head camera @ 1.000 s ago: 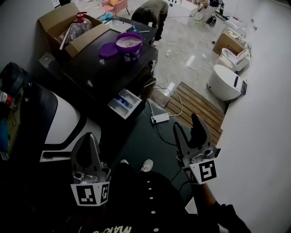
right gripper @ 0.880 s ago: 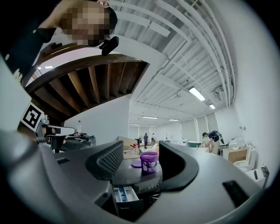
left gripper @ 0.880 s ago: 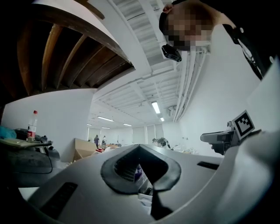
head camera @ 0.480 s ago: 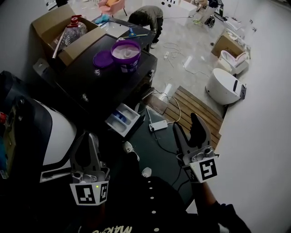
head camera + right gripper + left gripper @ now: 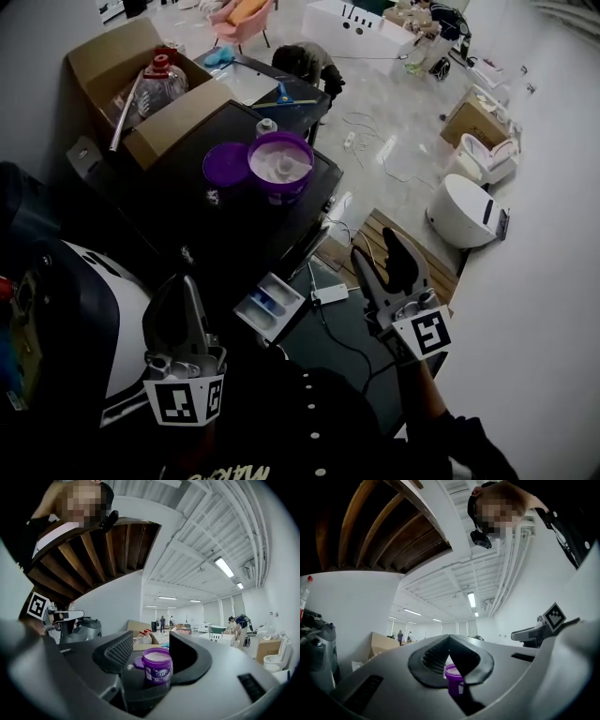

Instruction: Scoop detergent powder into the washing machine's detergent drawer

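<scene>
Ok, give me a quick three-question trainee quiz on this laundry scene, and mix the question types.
1. True or false: the purple detergent tub is closed.
2. Multiple choice: the detergent drawer is A) pulled open, B) shut flush, C) lying on the floor.
3. Fill in: the right gripper is open and empty; the left gripper is ____.

Key
1. False. Its lid lies beside it on the washing machine.
2. A.
3. Shut, with nothing held.
</scene>
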Motion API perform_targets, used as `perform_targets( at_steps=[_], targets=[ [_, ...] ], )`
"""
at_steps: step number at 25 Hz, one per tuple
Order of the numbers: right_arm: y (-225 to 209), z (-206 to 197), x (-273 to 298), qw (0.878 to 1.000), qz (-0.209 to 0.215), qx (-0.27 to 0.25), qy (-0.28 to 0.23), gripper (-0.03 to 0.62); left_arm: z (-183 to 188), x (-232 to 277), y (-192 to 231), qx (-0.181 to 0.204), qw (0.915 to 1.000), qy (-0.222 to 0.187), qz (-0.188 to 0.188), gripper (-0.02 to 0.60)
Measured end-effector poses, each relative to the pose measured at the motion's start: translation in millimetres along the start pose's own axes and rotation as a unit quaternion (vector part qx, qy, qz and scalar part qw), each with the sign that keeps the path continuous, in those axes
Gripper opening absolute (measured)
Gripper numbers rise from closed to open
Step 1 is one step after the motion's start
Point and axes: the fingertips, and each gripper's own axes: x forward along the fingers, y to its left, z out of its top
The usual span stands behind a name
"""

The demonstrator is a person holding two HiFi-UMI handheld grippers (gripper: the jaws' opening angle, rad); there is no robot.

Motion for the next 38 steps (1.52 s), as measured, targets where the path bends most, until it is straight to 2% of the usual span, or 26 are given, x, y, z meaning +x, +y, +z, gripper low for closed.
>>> perform_targets(
  at_steps=[4,10,14,17,21,26,29,33,36,38],
  targets=[
    [-4.3,-20.6,50.6,0.998,0.025,-0.006,0.054,0.241,-7.0,17.3,24.8,-0.006,1.0000,0.004,0.003,0.015],
    [-24.0,-59.0,106.1,0.989,0.057,-0.012,0.136,0.241,-31.9,32.8,44.6,-0.023,0.9993,0.023,0.019,0.015],
    [-41.4,-77.0,139.3,0.979,0.086,-0.028,0.183,0.239,-46.2,39.8,47.7,-0.029,0.9983,0.032,0.039,0.015],
    [-47.2,-92.9,159.8,0.963,0.132,-0.047,0.229,0.240,-52.9,39.2,47.3,-0.031,0.9967,0.040,0.063,0.015],
    [-47.5,-113.8,193.6,0.930,0.212,-0.078,0.288,0.239,-62.8,38.3,44.7,-0.027,0.9942,0.052,0.091,0.015],
    [-54.1,-146.7,226.1,0.880,0.268,-0.093,0.380,0.213,-71.9,34.9,37.6,-0.016,0.9912,0.067,0.113,0.015],
    [-55.5,-168.2,236.6,0.845,0.289,-0.098,0.438,0.213,-81.9,33.3,35.6,-0.018,0.9889,0.078,0.125,0.015],
    [-55.0,-183.2,248.8,0.809,0.305,-0.096,0.494,0.212,-93.0,38.6,28.5,-0.022,0.9879,0.087,0.127,0.015],
    [-54.1,-195.6,249.1,0.770,0.322,-0.104,0.541,0.206,-98.2,44.1,25.1,-0.022,0.9872,0.091,0.129,0.015],
    [-53.5,-200.2,248.9,0.750,0.329,-0.114,0.563,0.193,-100.8,45.7,24.8,-0.022,0.9866,0.093,0.132,0.015]
  ],
)
